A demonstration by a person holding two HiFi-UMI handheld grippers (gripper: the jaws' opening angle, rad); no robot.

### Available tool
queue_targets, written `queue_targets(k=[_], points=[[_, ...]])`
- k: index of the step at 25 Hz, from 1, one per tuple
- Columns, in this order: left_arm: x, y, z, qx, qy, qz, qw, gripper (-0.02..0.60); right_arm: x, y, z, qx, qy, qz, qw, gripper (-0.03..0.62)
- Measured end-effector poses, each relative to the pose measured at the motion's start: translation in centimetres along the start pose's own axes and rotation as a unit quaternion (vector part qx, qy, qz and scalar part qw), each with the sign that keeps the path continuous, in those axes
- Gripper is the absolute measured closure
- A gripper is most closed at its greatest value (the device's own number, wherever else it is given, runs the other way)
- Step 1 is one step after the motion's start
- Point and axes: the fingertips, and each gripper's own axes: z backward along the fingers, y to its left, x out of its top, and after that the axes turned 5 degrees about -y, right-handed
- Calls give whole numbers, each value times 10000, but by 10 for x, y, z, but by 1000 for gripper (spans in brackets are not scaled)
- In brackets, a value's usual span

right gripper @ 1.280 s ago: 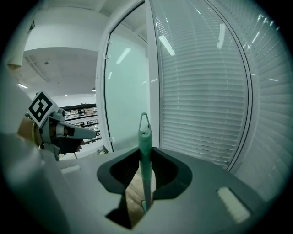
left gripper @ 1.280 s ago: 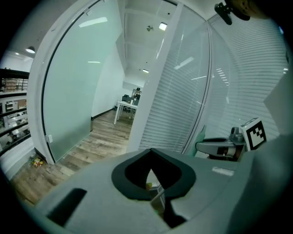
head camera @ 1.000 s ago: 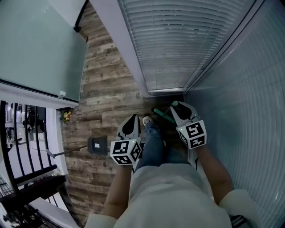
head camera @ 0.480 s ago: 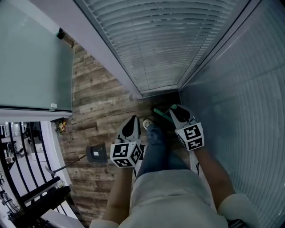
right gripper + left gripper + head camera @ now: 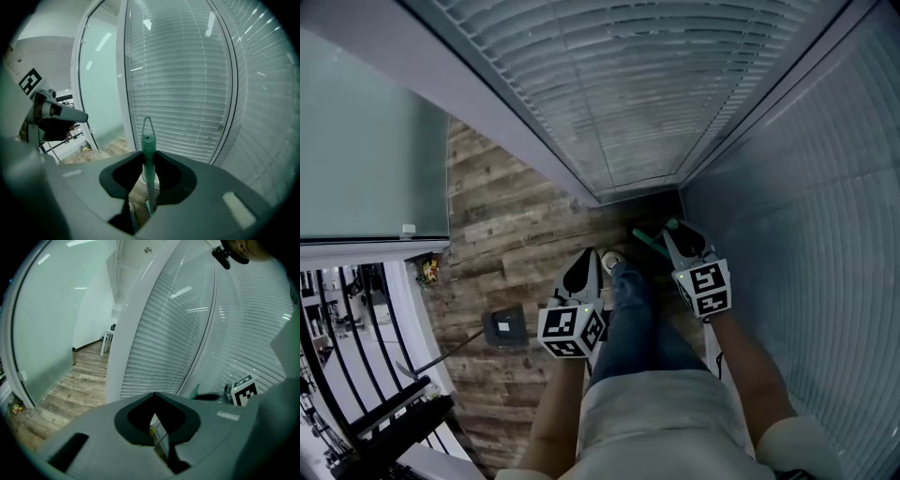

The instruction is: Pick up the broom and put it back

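The broom's green handle (image 5: 148, 140) rises upright between the jaws of my right gripper (image 5: 149, 171), its hanging loop at the top, and the jaws are shut on it. In the head view the handle (image 5: 647, 244) slants down toward the corner floor just in front of the right gripper (image 5: 675, 231). The brush end is hidden. My left gripper (image 5: 584, 260) hangs beside the person's left leg with its jaws together and nothing in them. Only a thin slit shows between them in the left gripper (image 5: 154, 417) view.
Slatted blinds (image 5: 609, 84) cover the wall ahead and the wall (image 5: 806, 187) at right, meeting in a corner. A grey long-handled dustpan (image 5: 504, 326) lies on the wood floor (image 5: 516, 234) at left. A glass partition (image 5: 366, 159) and a black railing (image 5: 356, 375) stand further left. A shoe (image 5: 611, 260) is between the grippers.
Both grippers have sunk a little, the right one still holding the green handle. The head view has tilted so more of the blinds fills the picture.
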Motion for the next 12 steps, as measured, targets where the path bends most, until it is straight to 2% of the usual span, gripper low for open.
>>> queue_targets(k=[12], points=[[-4,14,-19,0,47,77,10000,577,4,-8,-46,-97,-26,-63,9999,502]])
